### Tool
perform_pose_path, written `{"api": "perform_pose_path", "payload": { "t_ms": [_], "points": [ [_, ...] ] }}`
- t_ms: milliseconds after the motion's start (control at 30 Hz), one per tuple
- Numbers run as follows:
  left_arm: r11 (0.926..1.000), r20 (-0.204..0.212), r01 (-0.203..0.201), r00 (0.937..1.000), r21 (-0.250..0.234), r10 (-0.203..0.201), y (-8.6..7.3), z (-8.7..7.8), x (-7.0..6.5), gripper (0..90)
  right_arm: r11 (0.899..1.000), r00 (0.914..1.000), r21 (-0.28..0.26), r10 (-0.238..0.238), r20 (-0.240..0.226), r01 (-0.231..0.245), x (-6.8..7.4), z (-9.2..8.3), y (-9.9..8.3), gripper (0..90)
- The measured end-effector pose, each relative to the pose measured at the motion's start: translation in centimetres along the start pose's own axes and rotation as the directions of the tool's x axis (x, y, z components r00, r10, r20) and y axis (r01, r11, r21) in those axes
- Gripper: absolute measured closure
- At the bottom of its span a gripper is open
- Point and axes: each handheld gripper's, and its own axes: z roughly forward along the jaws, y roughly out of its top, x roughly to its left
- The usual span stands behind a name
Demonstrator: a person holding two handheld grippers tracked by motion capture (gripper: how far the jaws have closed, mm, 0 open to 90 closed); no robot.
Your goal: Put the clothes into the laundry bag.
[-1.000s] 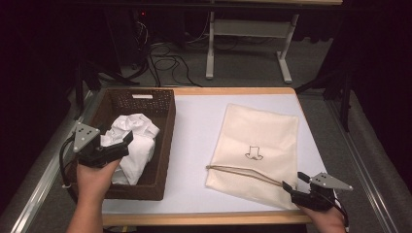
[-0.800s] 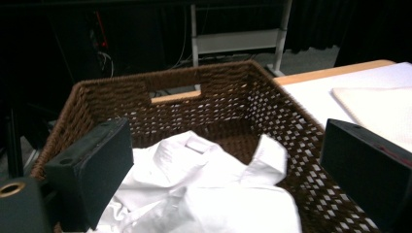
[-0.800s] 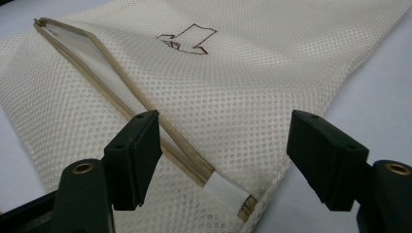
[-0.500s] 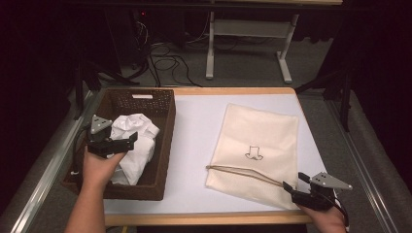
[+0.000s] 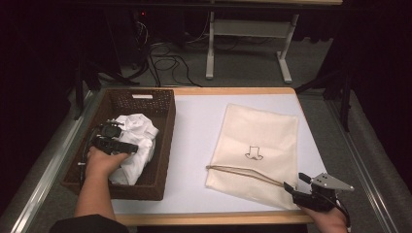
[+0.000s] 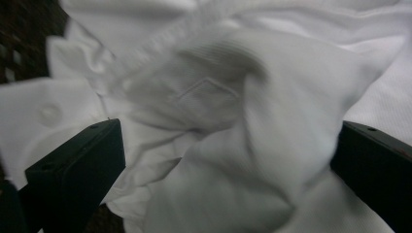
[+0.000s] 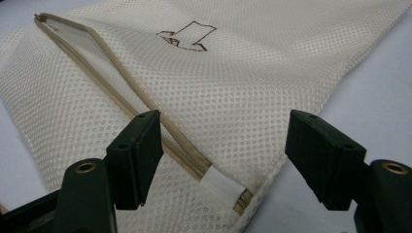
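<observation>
A crumpled white shirt (image 5: 132,145) is seen lying in a brown wicker basket (image 5: 164,145) at the left of the table (image 5: 194,141), with the left gripper (image 5: 127,147) lowered into the cloth. In the left gripper view the jaws are set wide apart with a raised fold of the shirt (image 6: 252,145) between them; nothing is yet pinched. A buttoned cuff or placket is shown at the left of that view, though the picture is blurred.

At the near right, a cream mesh bag (image 5: 260,145) is laid flat on the table, its zip (image 5: 243,171) partly undone along the near edge. The right gripper (image 5: 292,188) is held at the bag's near right corner. In the right gripper view its jaws stand open on either side of the zip's end tab (image 7: 221,187), gripping nothing.

The shirt is judged light, soft and limp: it would sag and trail when lifted, so a thick bunched fold near the middle of the heap is thought the surest hold, rather than a single thin layer that could slip out. The bag (image 7: 233,87) is likewise judged light and floppy, its mesh liable to slide on the smooth table; the stiffer taped zip edge near the corner is thought the best place to take it.
</observation>
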Motion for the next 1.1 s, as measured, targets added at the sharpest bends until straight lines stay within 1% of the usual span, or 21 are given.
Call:
{"api": "perform_pose_path", "payload": {
  "t_ms": [33, 67, 100, 167, 200, 233, 300, 367, 400, 433, 467, 533, 567, 600, 700, 733, 767, 800, 833, 967, 1100],
  "points": [
    [1.0000, 0.000, 0.000, 1.0000, 0.000, 0.000, 0.0, 0.0, 0.0, 0.0, 1.000, 1.0000, 0.000, 0.000, 0.000, 0.000, 0.0, 0.0, 0.0, 30.4],
    [0.9977, 0.044, 0.034, 0.9984, 0.058, -0.037, 0.0, 0.8, 0.3, 0.0, 1.000, 1.0000, -0.003, 0.002, -0.001, -0.002, -0.1, 0.0, 0.0, 30.5],
    [0.9954, 0.067, 0.056, 0.9959, 0.079, -0.061, 0.0, 1.2, 0.4, 0.0, 1.000, 1.0000, -0.002, 0.002, 0.000, -0.002, -0.1, 0.0, 0.0, 30.5],
    [0.9873, 0.117, 0.109, 0.9856, 0.116, -0.122, -0.1, 1.9, 0.7, 0.0, 1.000, 1.0000, -0.002, 0.000, -0.002, 0.000, -0.1, 0.1, 0.0, 30.6],
    [0.9839, 0.138, 0.117, 0.9812, 0.135, -0.135, -0.2, 2.2, 0.6, 0.8, 1.000, 1.0000, 0.002, 0.003, -0.003, -0.003, 0.0, 0.1, 0.0, 30.6],
    [0.9829, 0.163, 0.102, 0.9784, 0.153, -0.127, -0.3, 2.3, 0.5, 1.7, 1.000, 1.0000, 0.000, 0.000, -0.004, 0.000, 0.0, 0.1, 0.0, 30.6],
    [0.9855, 0.181, 0.075, 0.9782, 0.153, -0.102, -0.2, 2.3, 0.3, 6.4, 1.000, 1.0000, 0.004, 0.001, -0.004, -0.001, 0.0, 0.1, 0.0, 30.7],
    [0.9867, 0.187, 0.069, 0.9776, 0.147, -0.096, -0.2, 2.2, 0.2, 13.1, 1.000, 1.0000, 0.003, 0.000, -0.004, 0.000, 0.0, 0.1, 0.1, 30.7],
    [0.9872, 0.207, 0.066, 0.9737, 0.145, -0.096, -0.3, 2.1, 0.1, 17.4, 1.000, 1.0000, -0.001, -0.002, -0.004, 0.002, 0.0, 0.1, 0.1, 30.7],
    [0.9880, 0.206, 0.060, 0.9744, 0.143, -0.089, -0.3, 2.1, 0.0, 21.0, 1.000, 1.0000, 0.004, 0.001, -0.004, -0.001, 0.1, 0.0, 0.1, 30.8],
    [0.9884, 0.217, 0.057, 0.9724, 0.141, -0.087, -0.3, 2.0, 0.0, 24.2, 1.000, 1.0000, 0.005, 0.004, -0.005, -0.004, 0.1, 0.1, 0.0, 30.8],
    [0.9906, 0.244, 0.044, 0.9669, 0.130, -0.074, -0.3, 1.8, -0.2, 37.3, 1.000, 1.0000, 0.005, 0.001, -0.005, -0.001, 0.1, 0.1, 0.0, 30.8],
    [0.9914, 0.245, 0.032, 0.9674, 0.127, -0.063, -0.3, 1.8, -0.2, 40.8, 1.000, 1.0000, 0.004, -0.005, -0.007, 0.005, 0.1, 0.2, 0.0, 30.8],
    [0.9916, 0.267, 0.033, 0.9615, 0.125, -0.066, -0.3, 1.7, -0.3, 46.6, 1.000, 1.0000, 0.007, 0.000, -0.007, 0.000, 0.1, 0.2, 0.0, 30.8],
    [0.9914, 0.271, 0.008, 0.9617, 0.130, -0.043, -0.2, 1.6, -0.5, 54.9, 1.000, 1.0000, 0.007, 0.004, -0.008, -0.004, 0.0, 0.2, 0.0, 31.0],
    [0.9909, 0.252, -0.016, 0.9676, 0.134, -0.018, -0.1, 1.4, -0.7, 61.1, 1.000, 1.0000, 0.005, 0.002, -0.007, -0.002, 0.0, 0.3, 0.0, 31.0],
    [0.9909, 0.252, -0.016, 0.9676, 0.134, -0.018, -0.1, 1.4, -0.7, 67.4, 1.000, 1.0000, 0.005, 0.002, -0.007, -0.002, 0.0, 0.3, 0.0, 31.0],
    [0.9903, 0.235, -0.029, 0.9721, 0.136, -0.003, 0.0, 1.3, -1.0, 67.4, 1.000, 0.9999, 0.008, 0.010, -0.008, -0.010, -0.1, 0.3, 0.0, 31.1],
    [0.9900, 0.227, -0.042, 0.9738, 0.135, 0.010, 0.0, 1.2, -1.1, 71.2, 1.000, 0.9999, 0.009, 0.014, -0.007, -0.014, -0.1, 0.2, -0.1, 31.1],
    [0.9919, 0.216, -0.057, 0.9758, 0.114, 0.031, 0.0, 0.7, -1.2, 75.0, 1.000, 0.9999, 0.002, 0.011, -0.008, -0.011, -0.1, 0.1, 0.0, 31.1],
    [0.9964, 0.198, -0.075, 0.9780, 0.041, 0.065, 0.1, -0.2, -1.5, 76.8, 1.000, 1.0000, -0.006, 0.006, -0.001, -0.006, 0.0, -0.1, 0.1, 31.1]
  ]
}}
